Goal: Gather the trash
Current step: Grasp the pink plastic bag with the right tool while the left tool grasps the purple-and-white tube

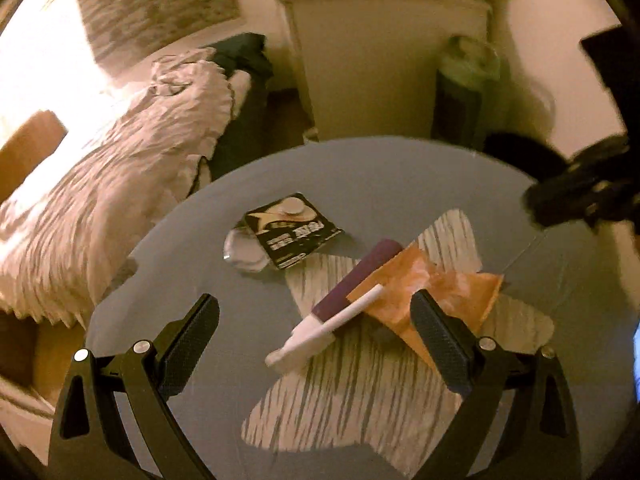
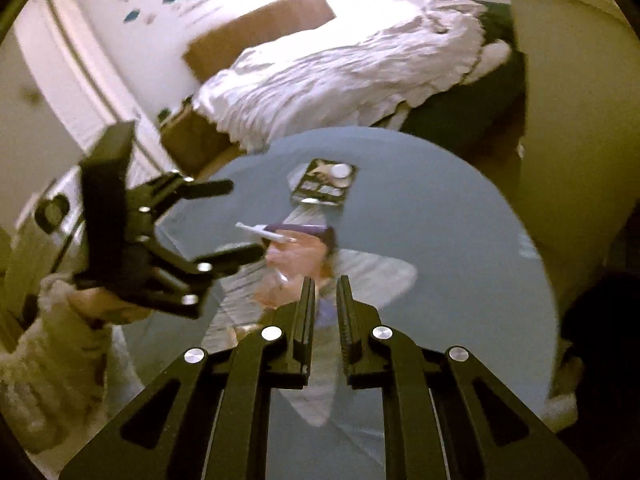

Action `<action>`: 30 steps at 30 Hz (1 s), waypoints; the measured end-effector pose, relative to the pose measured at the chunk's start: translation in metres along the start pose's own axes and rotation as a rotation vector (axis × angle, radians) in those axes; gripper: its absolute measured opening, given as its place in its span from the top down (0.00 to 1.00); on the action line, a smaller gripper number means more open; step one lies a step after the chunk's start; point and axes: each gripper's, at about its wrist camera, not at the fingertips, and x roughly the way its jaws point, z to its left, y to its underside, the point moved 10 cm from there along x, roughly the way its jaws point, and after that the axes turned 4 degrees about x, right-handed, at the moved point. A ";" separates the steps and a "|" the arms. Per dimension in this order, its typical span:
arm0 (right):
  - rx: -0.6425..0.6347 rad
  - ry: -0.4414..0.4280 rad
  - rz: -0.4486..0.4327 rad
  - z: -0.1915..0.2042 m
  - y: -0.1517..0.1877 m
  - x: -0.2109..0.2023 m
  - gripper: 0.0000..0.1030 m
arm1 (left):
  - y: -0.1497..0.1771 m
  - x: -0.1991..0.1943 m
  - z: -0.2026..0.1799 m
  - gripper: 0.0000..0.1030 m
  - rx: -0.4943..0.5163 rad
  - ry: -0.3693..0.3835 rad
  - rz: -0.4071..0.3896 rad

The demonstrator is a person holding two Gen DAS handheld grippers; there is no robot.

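Your left gripper hangs over the round glass table, jaws wide apart, nothing pressed between its pads. Between them lies a purple-and-white tube, its white end toward seven o'clock, resting against an orange wrapper at its three o'clock. At eleven o'clock of the tube sits a black packet, partly over a clear plastic piece. The right gripper shows blurred at two o'clock.

A purple-and-white wrapper and orange wrapper lie on the grey table.
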 end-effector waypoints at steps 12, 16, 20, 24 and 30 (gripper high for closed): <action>-0.086 0.011 0.108 0.024 -0.002 0.062 0.31 | 0.021 0.010 0.000 0.10 -0.105 0.134 0.060; -0.134 0.008 0.177 0.033 0.003 0.093 0.63 | 0.042 0.007 0.004 0.10 -0.111 0.129 0.104; -0.127 0.003 0.128 0.036 -0.002 0.083 0.68 | 0.048 0.004 0.008 0.09 -0.073 0.079 0.096; -0.043 -0.031 0.037 0.024 -0.011 0.049 0.69 | 0.031 0.000 0.009 0.09 -0.049 0.070 0.036; 0.113 -0.071 -0.045 -0.006 -0.013 0.003 0.69 | 0.007 0.023 0.002 0.09 -0.019 0.080 0.047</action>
